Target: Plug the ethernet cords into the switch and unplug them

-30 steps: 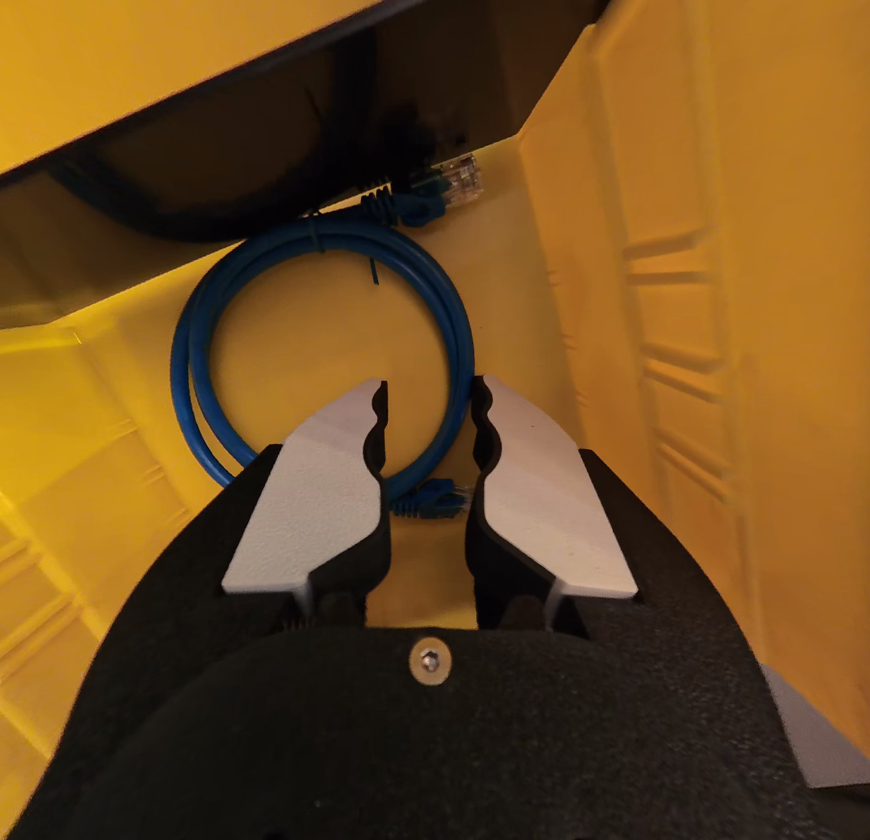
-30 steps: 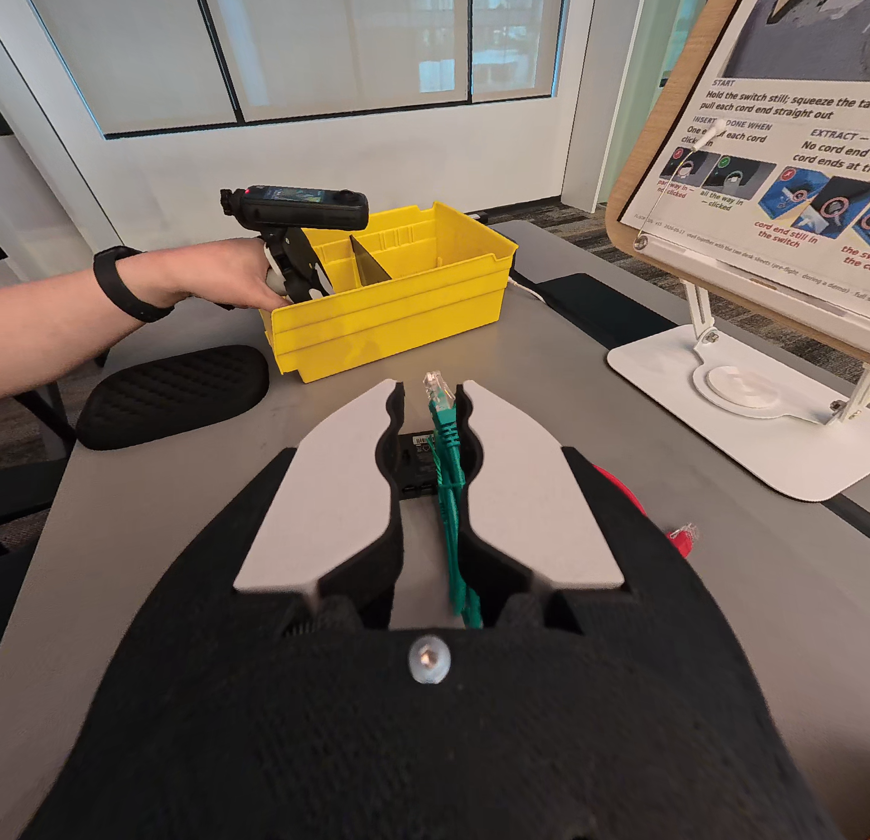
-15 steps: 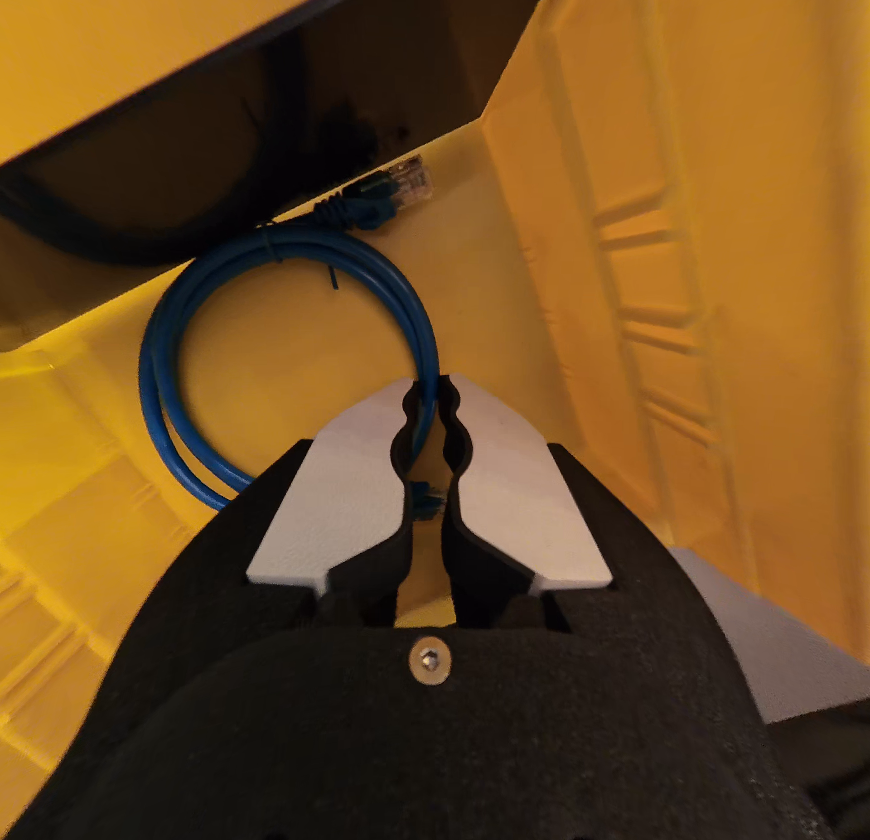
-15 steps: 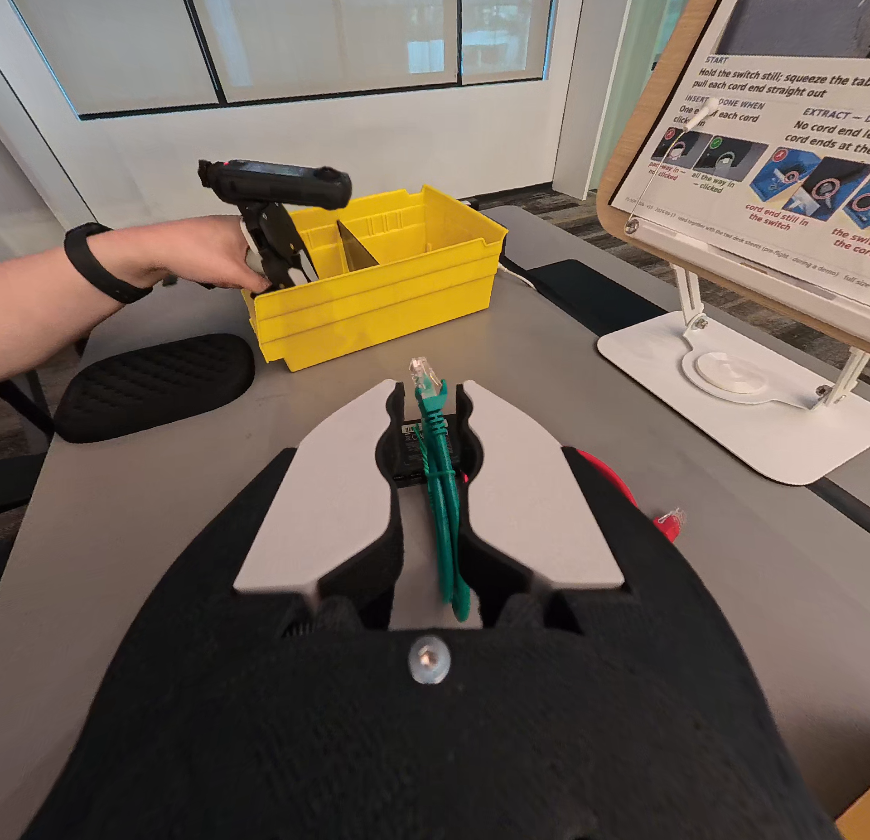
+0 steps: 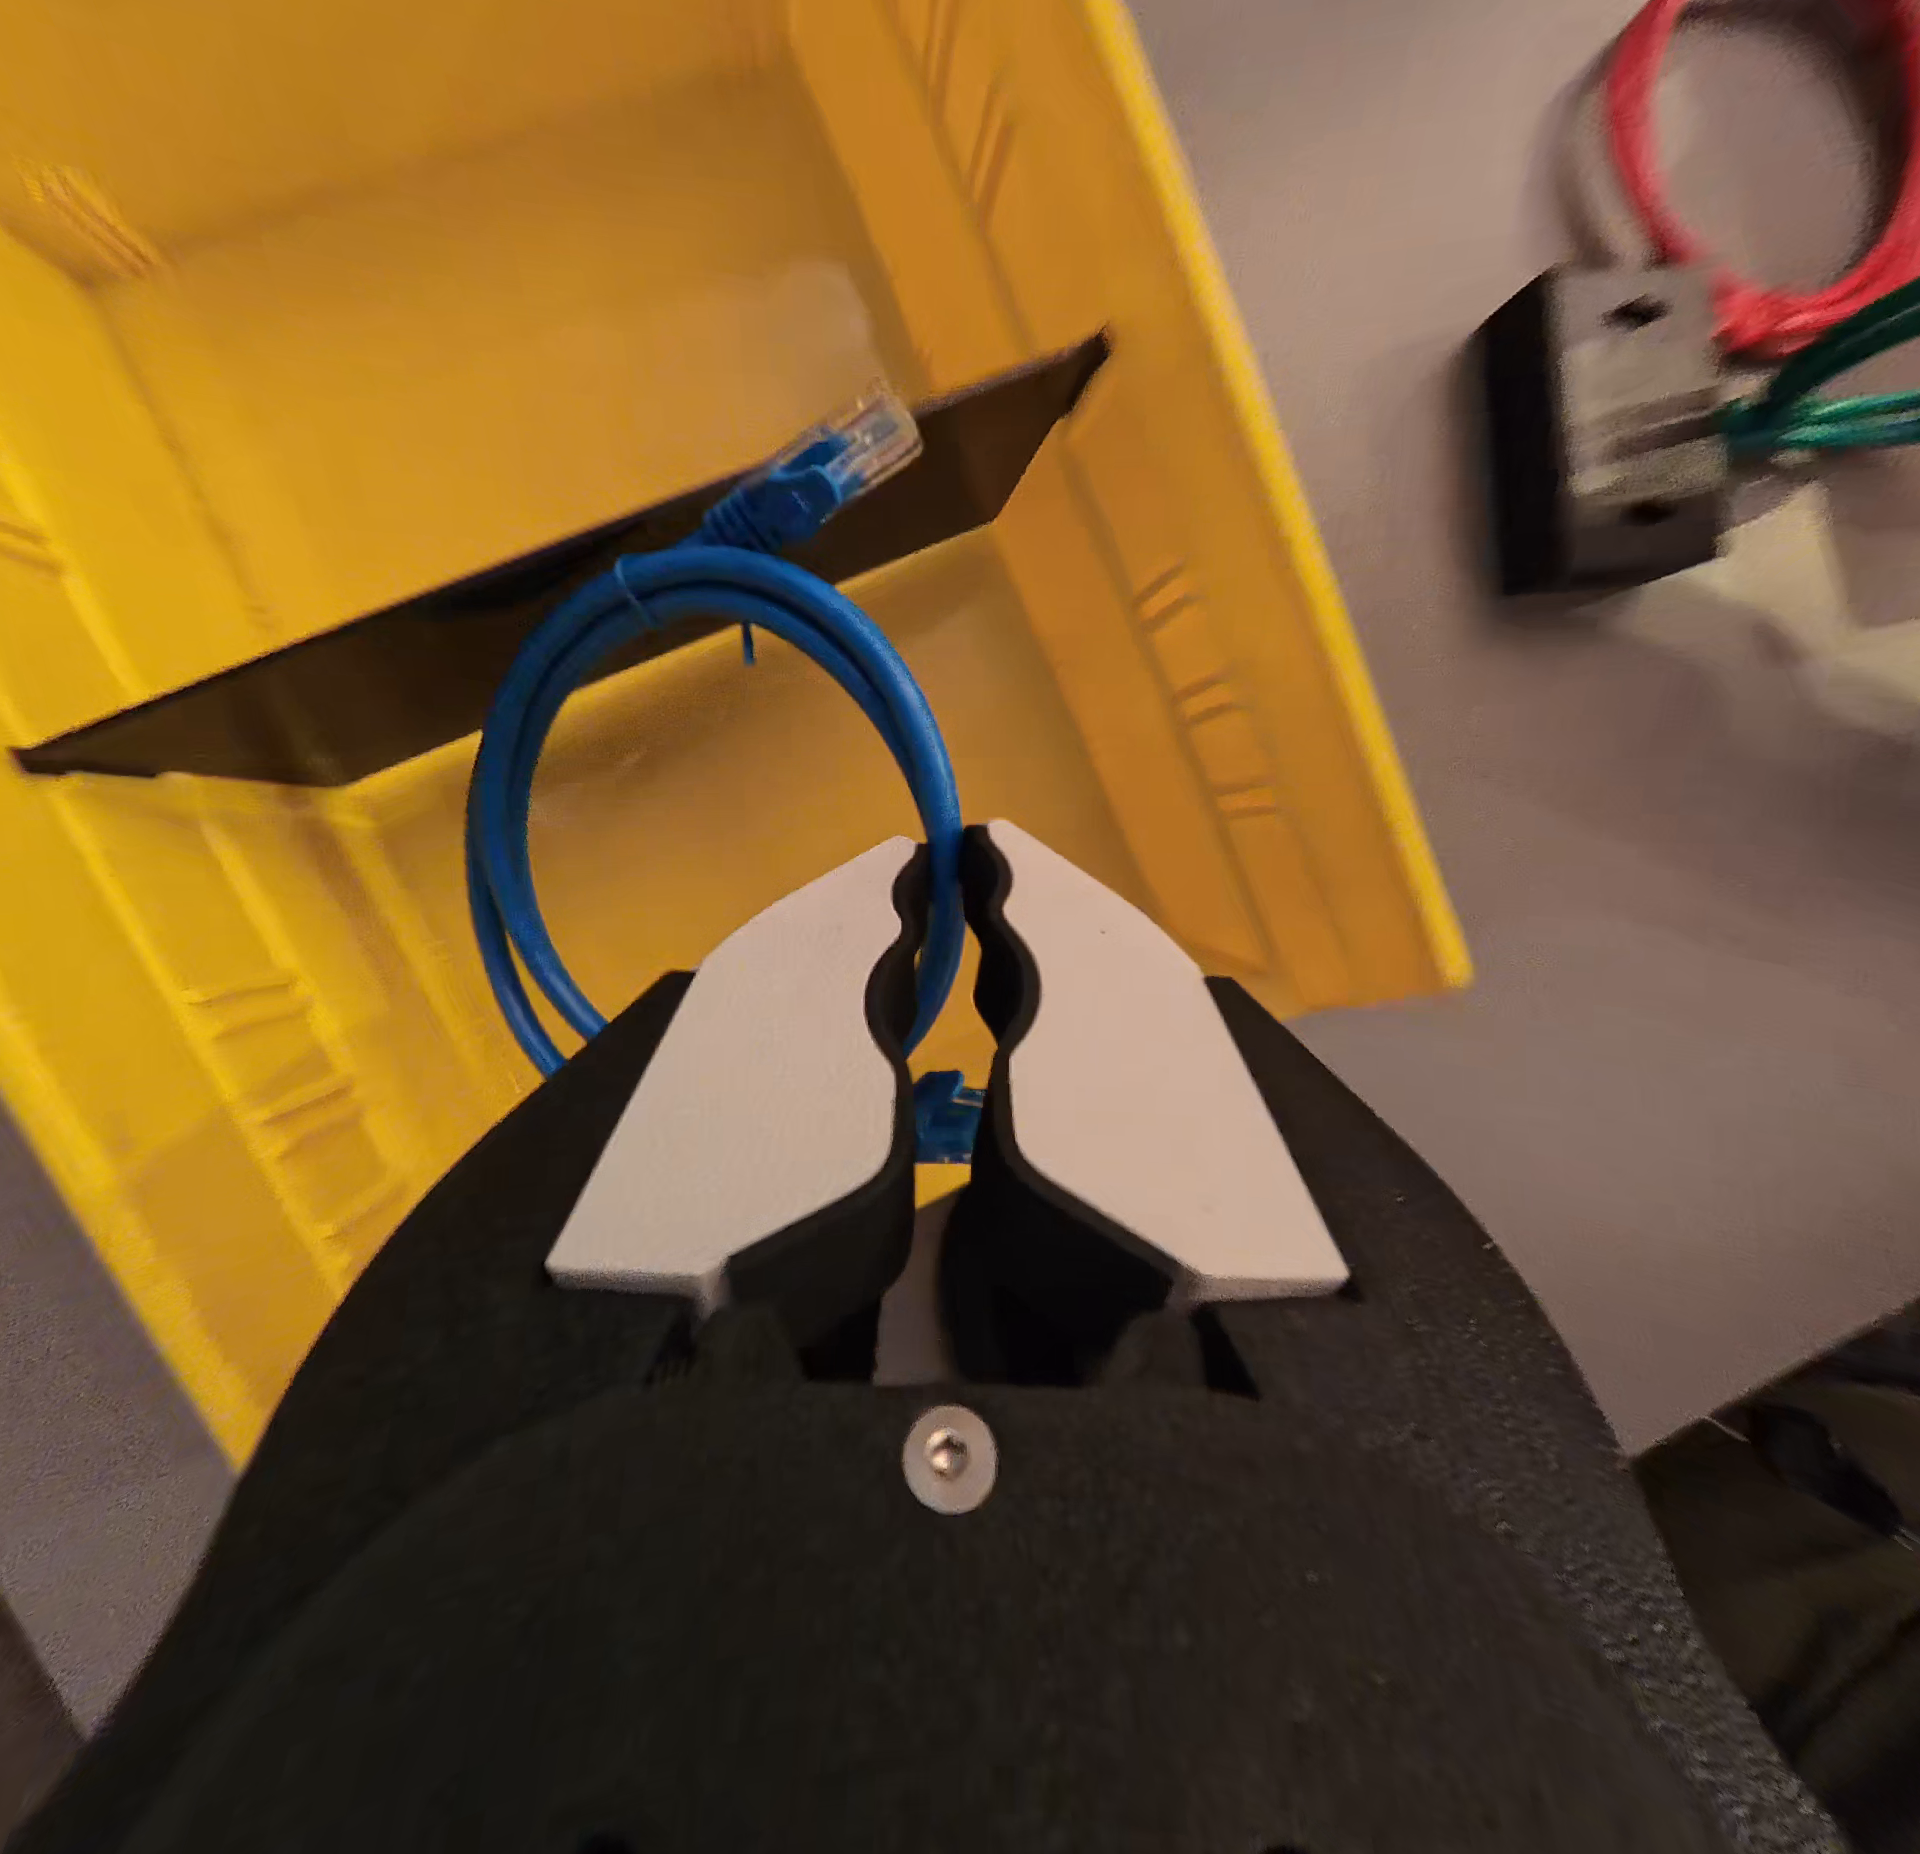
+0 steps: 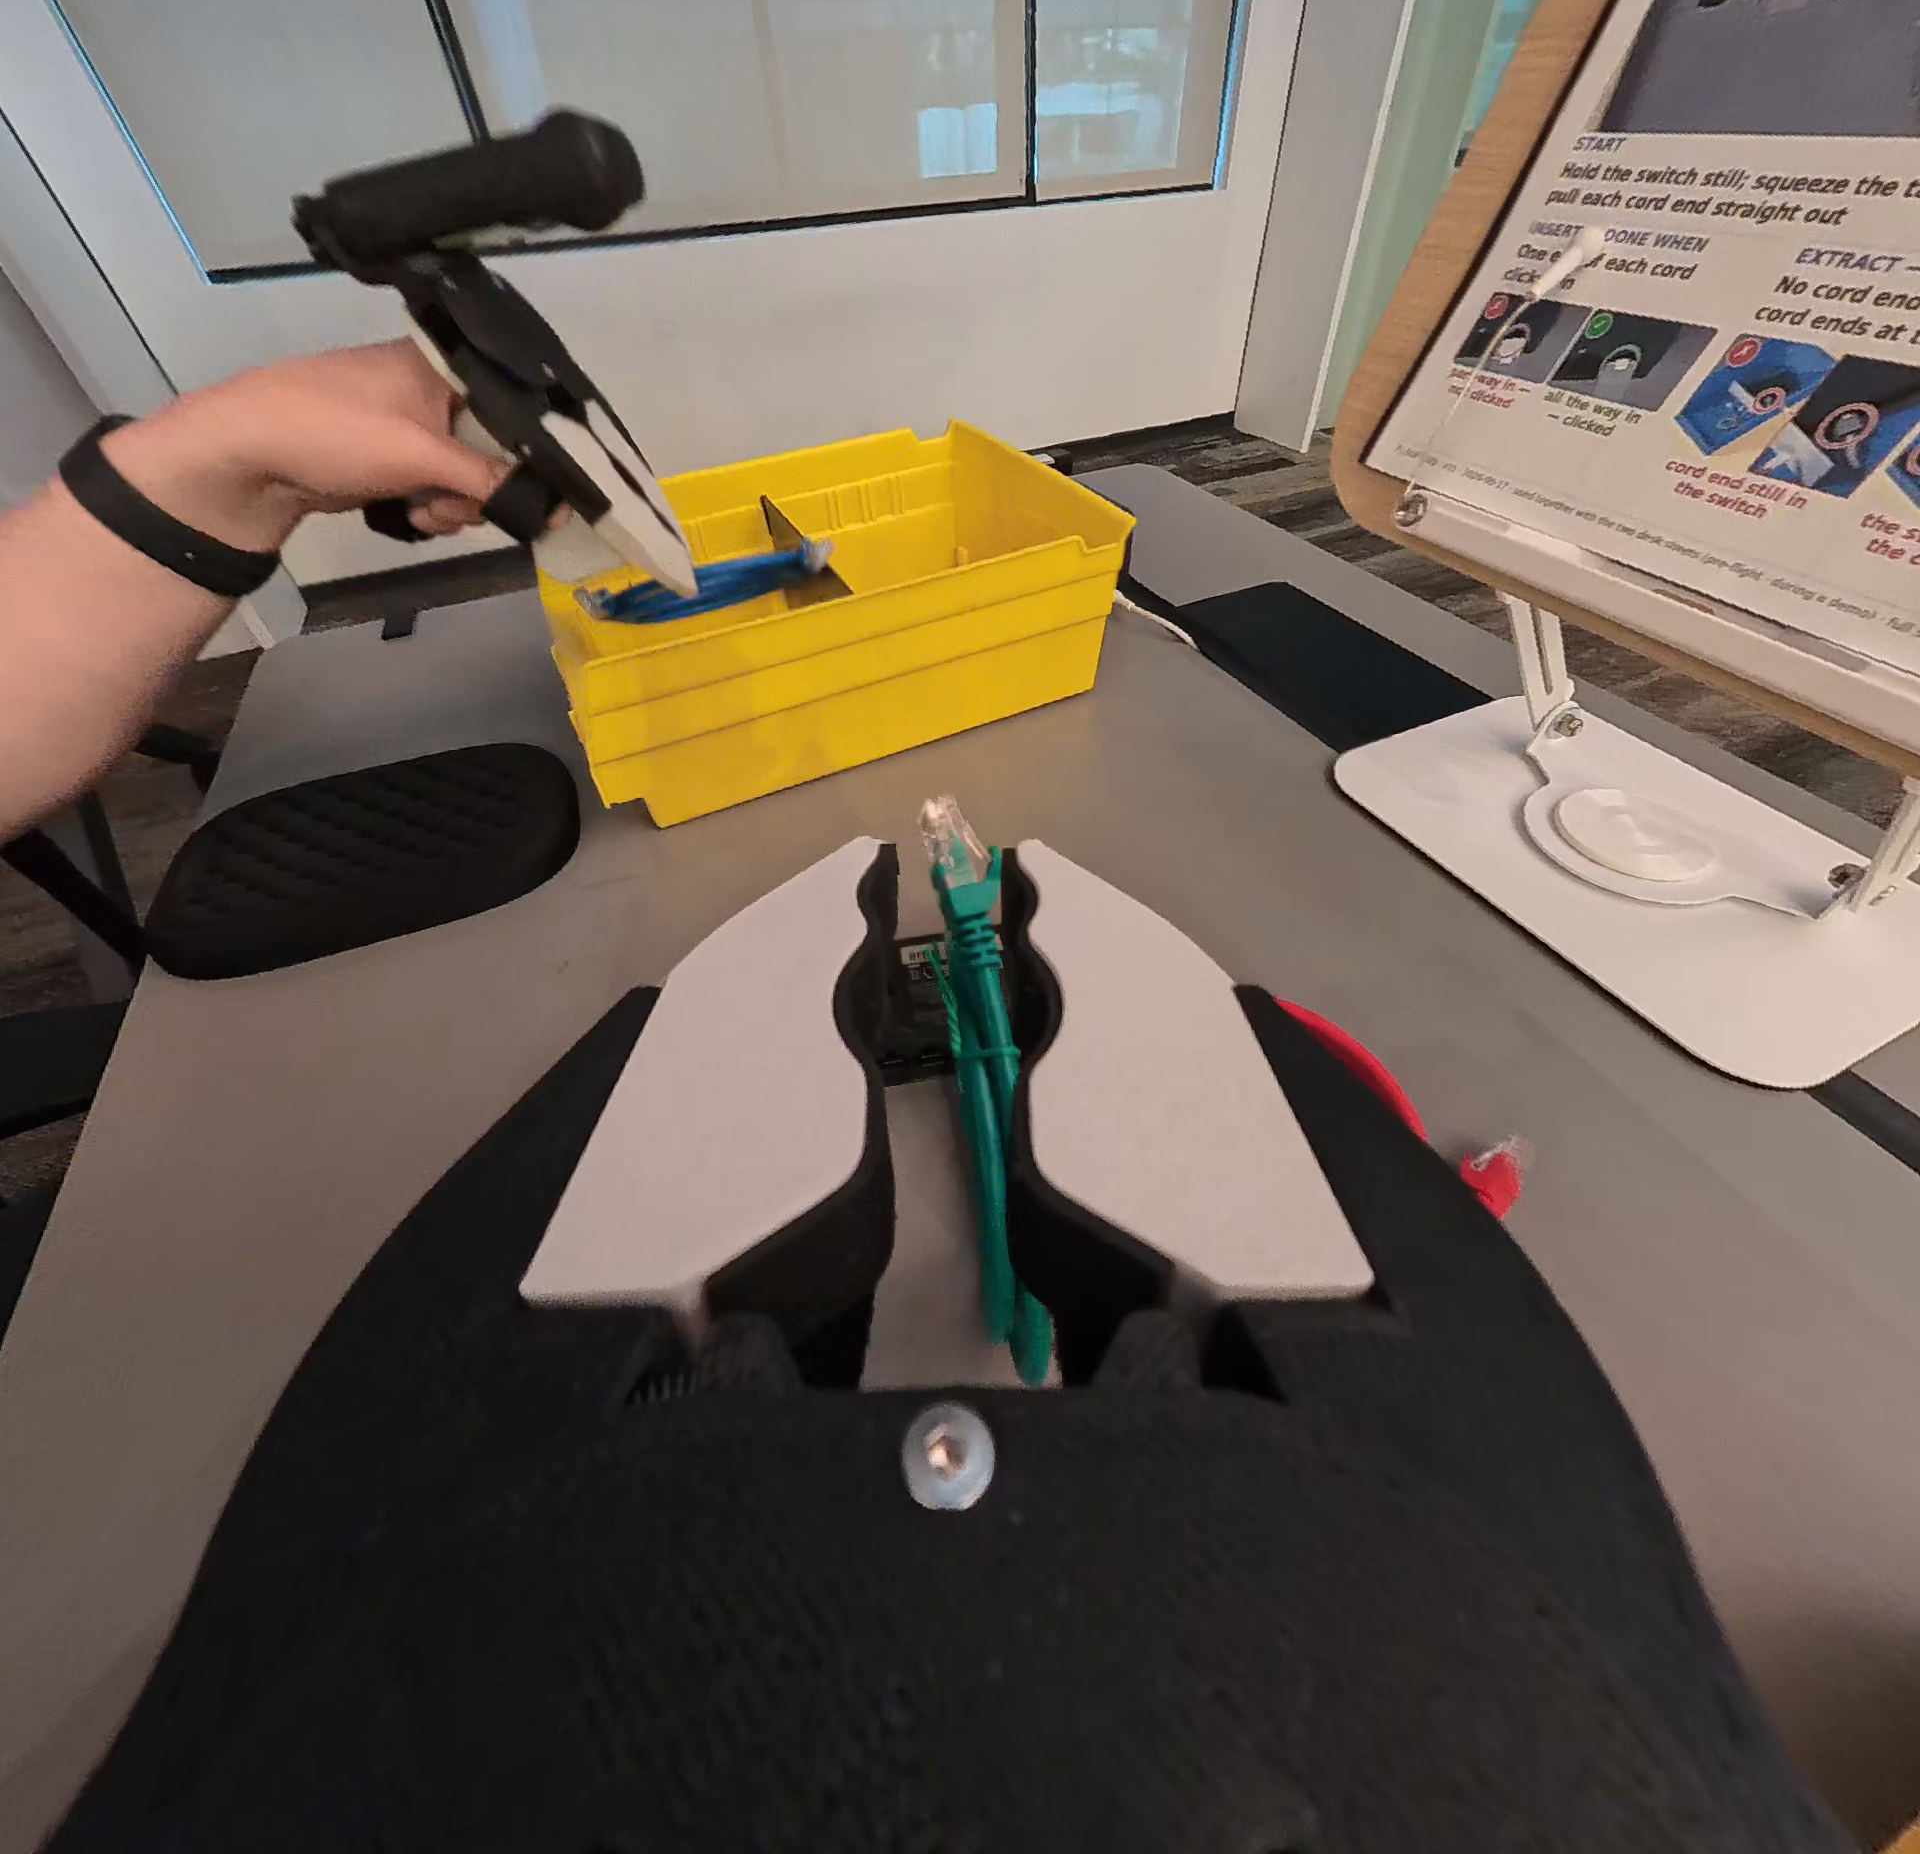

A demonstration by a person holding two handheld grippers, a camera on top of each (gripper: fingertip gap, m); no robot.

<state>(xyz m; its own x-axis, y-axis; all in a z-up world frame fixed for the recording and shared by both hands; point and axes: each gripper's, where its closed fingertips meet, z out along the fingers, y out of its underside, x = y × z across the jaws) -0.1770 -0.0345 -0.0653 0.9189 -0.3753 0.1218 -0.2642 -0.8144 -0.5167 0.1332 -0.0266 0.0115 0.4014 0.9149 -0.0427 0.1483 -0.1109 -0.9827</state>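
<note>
My left gripper [image 5: 940, 843] is shut on a coiled blue ethernet cord [image 5: 665, 724] and holds it above the yellow bin [image 5: 1247, 557]. One clear plug [image 5: 862, 443] points up. In the right wrist view the left gripper [image 6: 665, 568] and the blue cord [image 6: 727, 583] are over the bin's left compartment [image 6: 862, 682]. My right gripper [image 6: 951, 854] is shut on a green cord [image 6: 977, 1025], its plug past the fingertips. The black switch [image 6: 914, 973] lies on the table under it, and also shows in the left wrist view [image 5: 1600, 443]. A red cord [image 5: 1766, 142] lies beside the switch.
A black divider [image 5: 312, 703] splits the bin. An instruction board on a white stand [image 6: 1662, 869] is at the right. Black pads lie at the left [image 6: 364, 859] and behind the bin [image 6: 1299, 651]. A person's hand with a black wristband [image 6: 166, 537] holds the left gripper. There is about 35 cm between the tips of the two grippers.
My left gripper closed on the blue cord on the bin floor and lifted it up above the bin. My right gripper still holds the green cord over the switch.
</note>
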